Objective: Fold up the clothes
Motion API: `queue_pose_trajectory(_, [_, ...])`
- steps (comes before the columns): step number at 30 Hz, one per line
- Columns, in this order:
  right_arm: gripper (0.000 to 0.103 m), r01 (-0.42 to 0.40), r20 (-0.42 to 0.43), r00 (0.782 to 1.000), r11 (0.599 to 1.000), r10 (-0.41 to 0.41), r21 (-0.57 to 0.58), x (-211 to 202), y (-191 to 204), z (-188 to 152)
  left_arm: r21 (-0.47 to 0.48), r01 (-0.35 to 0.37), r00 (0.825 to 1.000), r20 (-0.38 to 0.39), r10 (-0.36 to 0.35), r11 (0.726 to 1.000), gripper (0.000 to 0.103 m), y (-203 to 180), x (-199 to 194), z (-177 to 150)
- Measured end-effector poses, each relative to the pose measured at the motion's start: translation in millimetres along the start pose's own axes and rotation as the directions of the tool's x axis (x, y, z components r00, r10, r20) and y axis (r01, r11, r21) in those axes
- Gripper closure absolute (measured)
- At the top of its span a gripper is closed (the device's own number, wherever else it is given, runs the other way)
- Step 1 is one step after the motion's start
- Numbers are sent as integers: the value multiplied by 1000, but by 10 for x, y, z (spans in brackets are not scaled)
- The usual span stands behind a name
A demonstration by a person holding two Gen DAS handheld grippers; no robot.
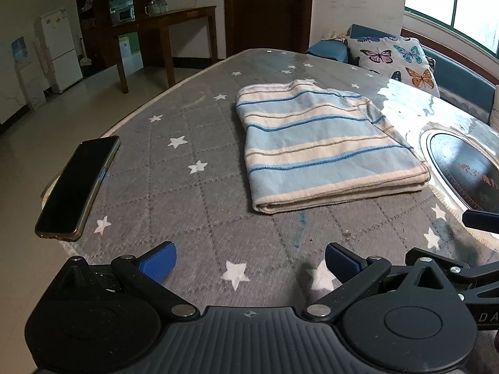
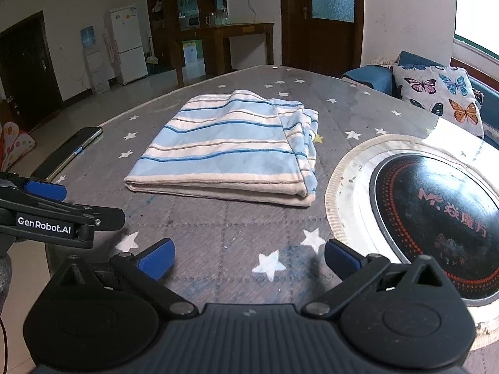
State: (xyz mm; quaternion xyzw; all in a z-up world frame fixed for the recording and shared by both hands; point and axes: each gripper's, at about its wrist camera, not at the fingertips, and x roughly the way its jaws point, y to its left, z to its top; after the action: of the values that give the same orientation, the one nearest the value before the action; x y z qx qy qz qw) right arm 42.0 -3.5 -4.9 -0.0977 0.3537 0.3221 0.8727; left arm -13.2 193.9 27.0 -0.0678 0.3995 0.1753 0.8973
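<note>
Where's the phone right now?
The phone lies at the table's left edge in both wrist views, left of the folded striped cloth, apart from it.

Garment (image 2: 227,152) between phone (image 2: 67,152) and cooktop (image 2: 436,215)

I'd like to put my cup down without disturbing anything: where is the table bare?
Bare cloth lies between the phone and the folded striped garment, and in front of the garment toward the grippers. The far end behind it is bare too. The round cooktop crowds the right side.
</note>
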Motion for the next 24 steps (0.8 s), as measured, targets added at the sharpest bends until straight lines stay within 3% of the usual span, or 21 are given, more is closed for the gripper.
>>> queue_pose_trajectory(24, [0,36,7,999,994,-37,100,-125,-54,-210,-22,-8,1000,8,8,1000,0,-113,-22,-145])
